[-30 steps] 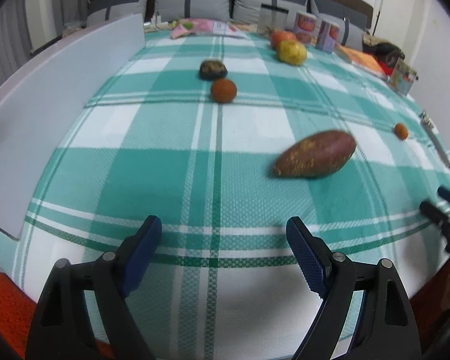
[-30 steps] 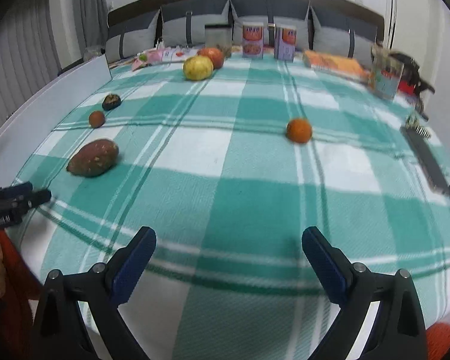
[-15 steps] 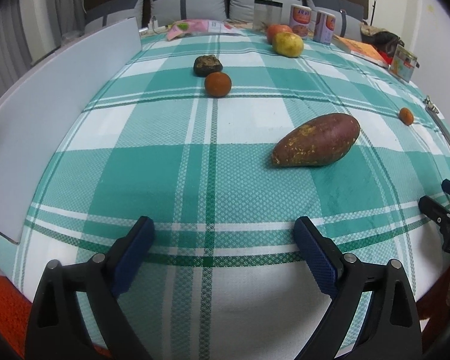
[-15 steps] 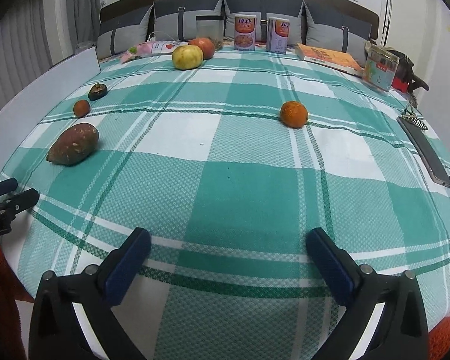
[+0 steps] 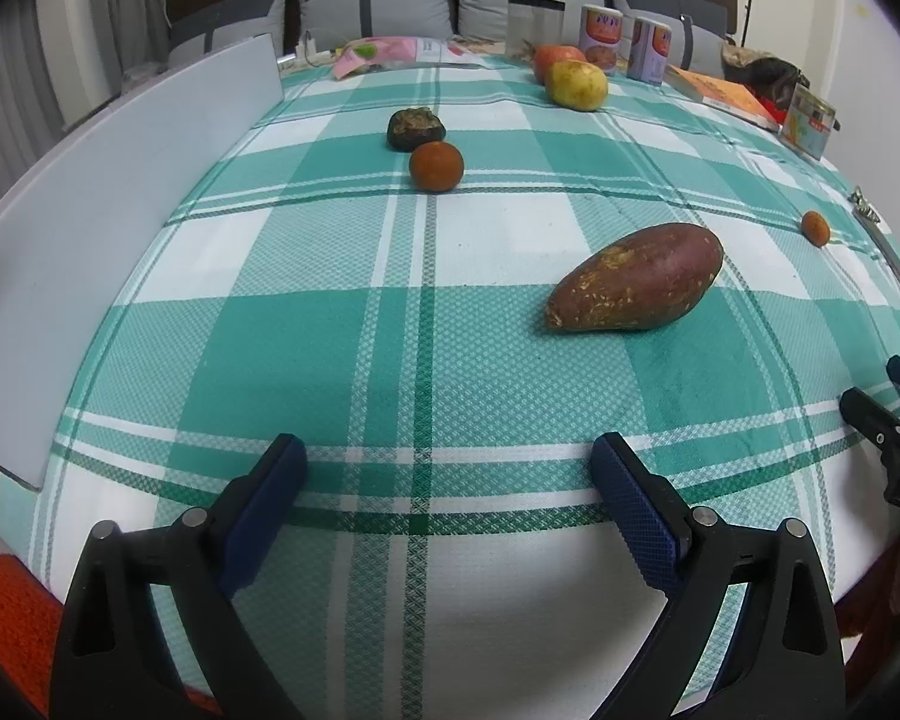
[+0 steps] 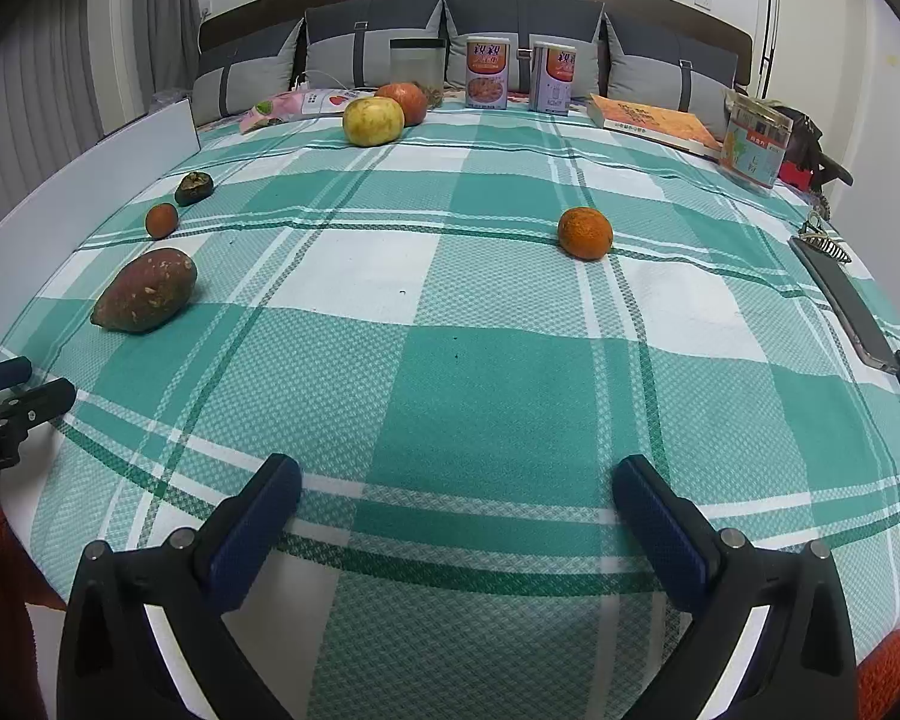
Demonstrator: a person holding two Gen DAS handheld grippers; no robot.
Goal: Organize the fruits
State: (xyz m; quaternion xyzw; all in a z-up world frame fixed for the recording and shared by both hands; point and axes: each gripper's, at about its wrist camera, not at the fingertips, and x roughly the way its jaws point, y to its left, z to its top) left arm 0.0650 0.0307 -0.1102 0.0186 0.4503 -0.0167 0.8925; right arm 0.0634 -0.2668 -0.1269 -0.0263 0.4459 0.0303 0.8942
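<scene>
On the green-and-white checked cloth lie a sweet potato, a small orange fruit, a dark shrivelled fruit, a yellow apple, a red apple behind it, and an orange. My left gripper is open and empty over the near edge. My right gripper is open and empty, also at the near edge.
A white board runs along the cloth's left side. At the back stand two cans, a clear container, a book, a box and pillows. A dark flat object lies at the right edge.
Both grippers have drawn back and risen a little; the views have steadied. The fruits have not moved. Both grippers stay open.
</scene>
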